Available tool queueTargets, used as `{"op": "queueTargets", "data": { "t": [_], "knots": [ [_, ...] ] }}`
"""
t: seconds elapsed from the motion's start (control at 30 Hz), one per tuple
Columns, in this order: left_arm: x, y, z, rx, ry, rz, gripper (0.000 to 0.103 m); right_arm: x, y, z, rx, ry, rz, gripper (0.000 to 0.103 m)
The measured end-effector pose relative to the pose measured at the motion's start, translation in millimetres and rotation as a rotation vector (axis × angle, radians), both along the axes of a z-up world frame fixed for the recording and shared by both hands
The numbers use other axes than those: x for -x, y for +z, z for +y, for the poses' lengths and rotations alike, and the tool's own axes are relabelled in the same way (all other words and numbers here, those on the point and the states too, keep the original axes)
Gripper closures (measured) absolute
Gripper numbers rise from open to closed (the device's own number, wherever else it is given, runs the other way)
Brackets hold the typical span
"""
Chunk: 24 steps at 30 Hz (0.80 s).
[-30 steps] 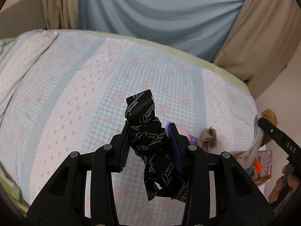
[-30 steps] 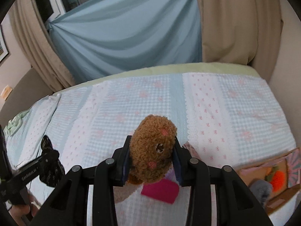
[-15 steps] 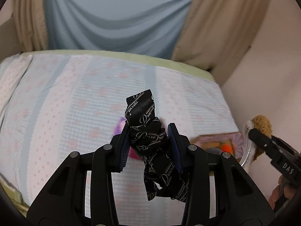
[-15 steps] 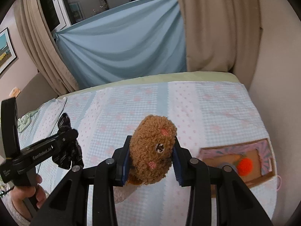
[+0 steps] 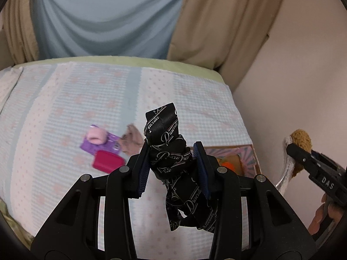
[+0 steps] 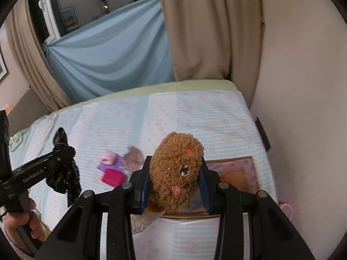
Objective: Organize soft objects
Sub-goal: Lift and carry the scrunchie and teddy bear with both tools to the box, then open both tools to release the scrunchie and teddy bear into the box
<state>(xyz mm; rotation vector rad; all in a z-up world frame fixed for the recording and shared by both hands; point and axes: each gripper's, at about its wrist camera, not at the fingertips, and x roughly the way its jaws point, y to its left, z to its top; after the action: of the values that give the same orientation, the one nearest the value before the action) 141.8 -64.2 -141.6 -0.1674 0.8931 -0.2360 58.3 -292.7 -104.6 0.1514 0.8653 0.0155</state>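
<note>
The left gripper (image 5: pixel 171 164) clamps a black ribbon (image 5: pixel 173 158) above the bed (image 5: pixel 65 99). The right gripper (image 6: pixel 174 183) squeezes a brown plush (image 6: pixel 176 171) over the box (image 6: pixel 240 173). A red pouch (image 5: pixel 107 162) lies on the bed.
</note>
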Motion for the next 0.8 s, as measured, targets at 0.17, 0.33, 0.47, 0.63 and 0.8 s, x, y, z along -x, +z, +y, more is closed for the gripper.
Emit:
{"op": "queueTargets", "data": {
  "t": [0.17, 0.33, 0.47, 0.63, 0.8],
  "knots": [
    [-6, -23, -60, -0.024, -0.044, 0.043, 0.068, -11, -30, -53, 0.015, -0.047, 0.072, 0.068],
    [-21, -57, -110, -0.07, -0.119, 0.097, 0.068, -30, -71, -89, 0.008, -0.08, 0.158, 0.068],
    [-38, -93, -144, -0.097, -0.18, 0.146, 0.068, -43, -106, -111, 0.005, -0.091, 0.222, 0.068],
    [-61, -141, -172, -0.137, -0.224, 0.208, 0.068, -59, -153, -129, 0.024, -0.063, 0.299, 0.068],
    [-83, -198, -182, -0.226, -0.254, 0.266, 0.068, -77, -203, -137, 0.038, -0.018, 0.38, 0.068]
  ]
}}
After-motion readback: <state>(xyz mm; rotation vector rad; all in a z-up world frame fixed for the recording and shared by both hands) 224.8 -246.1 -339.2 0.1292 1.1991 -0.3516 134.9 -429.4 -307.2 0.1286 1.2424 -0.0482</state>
